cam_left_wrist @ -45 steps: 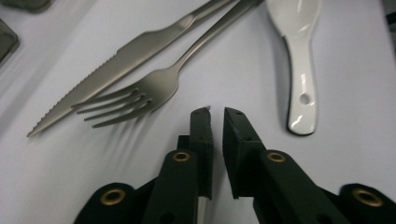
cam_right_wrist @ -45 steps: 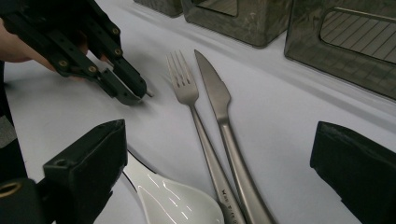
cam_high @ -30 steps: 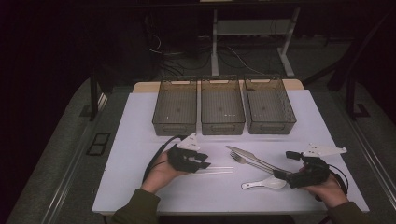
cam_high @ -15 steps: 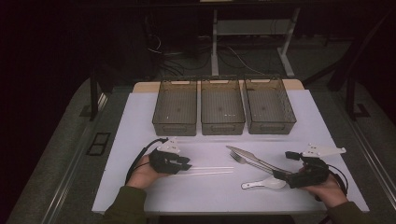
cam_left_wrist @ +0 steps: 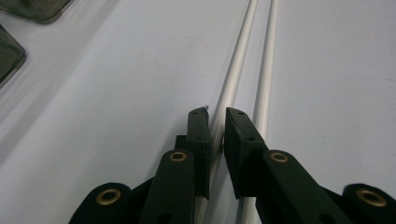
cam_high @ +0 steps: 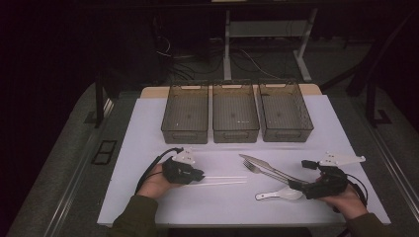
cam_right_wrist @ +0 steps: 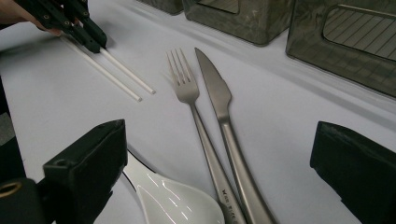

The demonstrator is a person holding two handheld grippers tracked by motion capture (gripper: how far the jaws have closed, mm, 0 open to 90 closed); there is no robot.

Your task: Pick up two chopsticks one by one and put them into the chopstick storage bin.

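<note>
- Left hand-held gripper (cam_high: 200, 176): since a second ago it has dropped from a raised pose to the table (cam_high: 148, 123); its jaws have just been closing and now stand nearly together around the near end of one white chopstick (cam_left_wrist: 233, 84).
- Whether the pads already press that chopstick is hard to tell; a thin gap seems to remain.
- Second white chopstick (cam_left_wrist: 266, 84): flat on the table just beside the first, outside the jaws.
- Right hand-held gripper (cam_right_wrist: 219, 163): jaws wide apart, holding nothing, resting by the white spoon (cam_right_wrist: 177, 200), fork (cam_right_wrist: 187, 88) and knife (cam_right_wrist: 212, 88).
- Three grey bins (cam_high: 235, 111): at the far edge, well apart from the chopsticks.
- Judgement: the pick-up of one chopstick is close to secured; lifting comes next.
</note>
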